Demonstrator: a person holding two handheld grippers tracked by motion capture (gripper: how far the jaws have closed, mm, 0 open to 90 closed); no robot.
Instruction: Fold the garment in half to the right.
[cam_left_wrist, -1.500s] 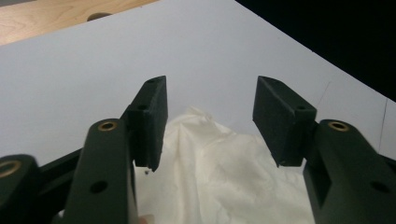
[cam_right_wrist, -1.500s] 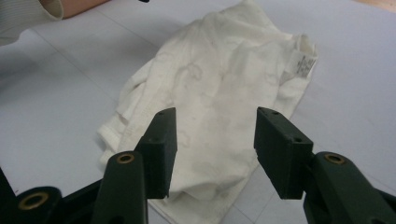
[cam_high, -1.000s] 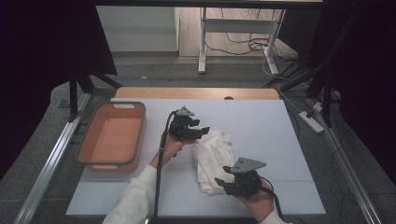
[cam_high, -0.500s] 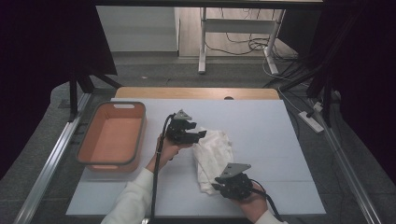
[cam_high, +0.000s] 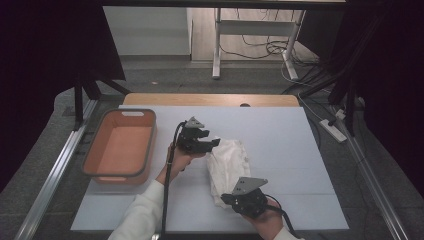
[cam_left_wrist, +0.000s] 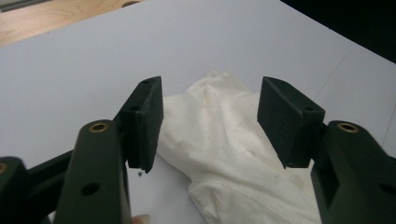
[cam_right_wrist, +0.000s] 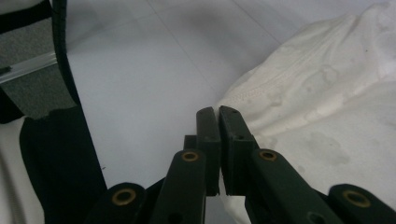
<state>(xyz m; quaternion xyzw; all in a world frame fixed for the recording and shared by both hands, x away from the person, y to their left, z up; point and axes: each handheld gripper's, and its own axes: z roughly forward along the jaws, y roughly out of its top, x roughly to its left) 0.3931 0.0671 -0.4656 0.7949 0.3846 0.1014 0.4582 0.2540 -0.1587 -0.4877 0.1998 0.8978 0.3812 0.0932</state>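
High view: a white cloth (cam_high: 227, 167) lies crumpled near the middle of the table (cam_high: 280, 145), running from about 12 o'clock down to 6 o'clock between the two grippers. The left gripper (cam_high: 202, 142) sits at the cloth's 10 o'clock corner, held in a hand (cam_high: 181, 159) that comes up from the lower edge. The right gripper (cam_high: 235, 200) sits at the cloth's 6 o'clock end, just at its near edge. An orange bin (cam_high: 120, 147) stands at 9 o'clock from the cloth, well apart from it.

In the left gripper view the left gripper (cam_left_wrist: 210, 121) has its jaws spread wide, with the cloth (cam_left_wrist: 224, 140) lying between and beyond them; the pads do not press on it.

In the right gripper view the right gripper (cam_right_wrist: 218, 140) has its jaws drawn together, having just been closing, with a thin slit left between the pads. The cloth (cam_right_wrist: 327, 93) spreads from 12 to 3 o'clock, and its edge reaches the right-hand jaw. Whether a fold is pinched between the pads I cannot tell. A dark cable (cam_right_wrist: 60, 70) runs down at 9 o'clock.
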